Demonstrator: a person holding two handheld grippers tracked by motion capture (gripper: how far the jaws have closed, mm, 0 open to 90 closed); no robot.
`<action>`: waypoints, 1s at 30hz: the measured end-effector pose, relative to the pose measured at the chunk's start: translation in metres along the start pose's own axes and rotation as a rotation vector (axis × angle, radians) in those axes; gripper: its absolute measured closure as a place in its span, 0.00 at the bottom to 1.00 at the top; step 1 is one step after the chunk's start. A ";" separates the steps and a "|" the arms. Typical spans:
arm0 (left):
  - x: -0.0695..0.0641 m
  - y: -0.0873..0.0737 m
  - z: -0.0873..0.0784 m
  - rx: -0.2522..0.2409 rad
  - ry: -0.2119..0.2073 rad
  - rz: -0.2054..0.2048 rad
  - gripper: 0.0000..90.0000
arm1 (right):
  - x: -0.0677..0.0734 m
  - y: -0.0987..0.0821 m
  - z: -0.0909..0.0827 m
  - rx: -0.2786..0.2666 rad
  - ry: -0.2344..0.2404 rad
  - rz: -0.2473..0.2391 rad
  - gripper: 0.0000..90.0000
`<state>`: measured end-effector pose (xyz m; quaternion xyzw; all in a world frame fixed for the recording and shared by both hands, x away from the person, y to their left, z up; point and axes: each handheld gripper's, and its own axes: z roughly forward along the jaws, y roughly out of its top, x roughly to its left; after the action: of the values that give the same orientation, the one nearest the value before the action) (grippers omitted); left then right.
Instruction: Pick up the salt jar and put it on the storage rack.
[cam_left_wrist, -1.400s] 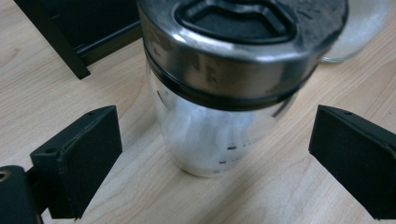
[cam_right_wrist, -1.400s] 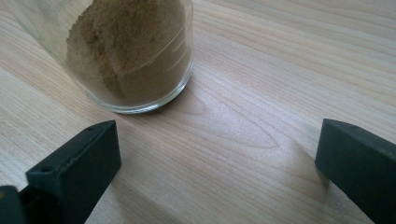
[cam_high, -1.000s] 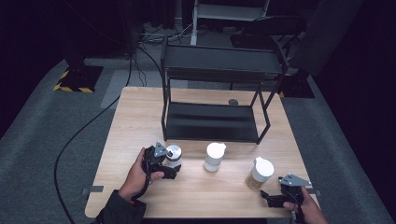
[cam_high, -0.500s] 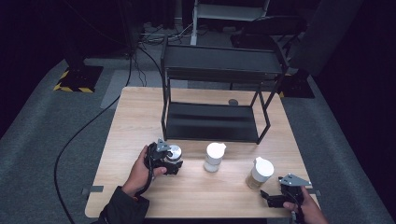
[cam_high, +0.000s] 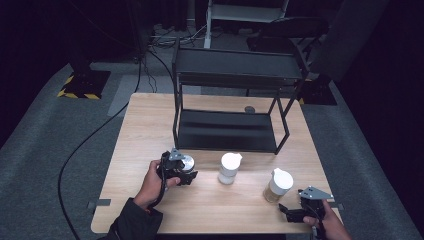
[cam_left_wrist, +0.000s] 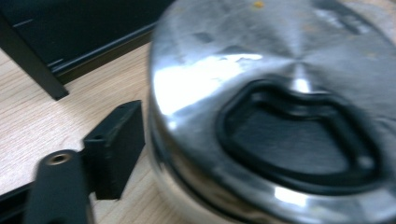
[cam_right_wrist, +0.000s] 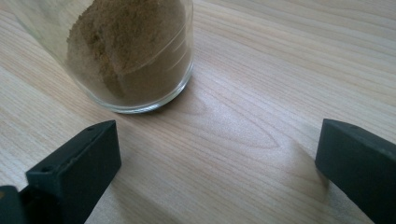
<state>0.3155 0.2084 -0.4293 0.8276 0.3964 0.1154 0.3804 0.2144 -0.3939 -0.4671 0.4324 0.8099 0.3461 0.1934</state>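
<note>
A jar with a shiny silver lid (cam_high: 187, 161) stands on the wooden table (cam_high: 150, 115) at the front left. My left gripper (cam_high: 181, 171) has its jaws around it. They have just been closing, and the black left finger (cam_left_wrist: 114, 147) presses the jar's side (cam_left_wrist: 196, 186) below the lid (cam_left_wrist: 280, 93); the other finger is hidden behind the jar. A glass jar of brown powder (cam_high: 278, 186) with a white cap stands at the front right. My right gripper (cam_high: 291, 212) lies just in front of it, open, with bare wood between its fingers (cam_right_wrist: 219, 163) and the powder jar (cam_right_wrist: 135, 51) ahead.
A white-capped white bottle (cam_high: 229, 168) stands between the two jars. A black two-level metal rack (cam_high: 230, 100) takes up the table's middle and back, one leg (cam_left_wrist: 28, 70) close to the silver-lidded jar. A small dark disc (cam_high: 249, 109) lies behind the rack.
My left gripper's jaws have closed in onto the silver-lidded jar, and the hand has shifted slightly toward it. The right gripper and the other containers have stayed where they were.
</note>
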 end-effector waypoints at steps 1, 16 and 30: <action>-0.002 0.001 0.000 0.006 0.006 0.006 0.31 | 0.000 0.000 0.000 0.000 0.000 0.000 0.00; -0.012 0.005 -0.001 0.017 0.044 0.022 0.32 | 0.000 0.001 0.000 0.003 0.000 -0.001 0.00; -0.014 0.010 -0.003 0.006 0.050 0.007 0.33 | 0.000 0.000 0.000 0.002 0.001 -0.002 0.00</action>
<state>0.3109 0.1956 -0.4183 0.8269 0.4032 0.1362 0.3675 0.2145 -0.3939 -0.4666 0.4315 0.8109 0.3451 0.1928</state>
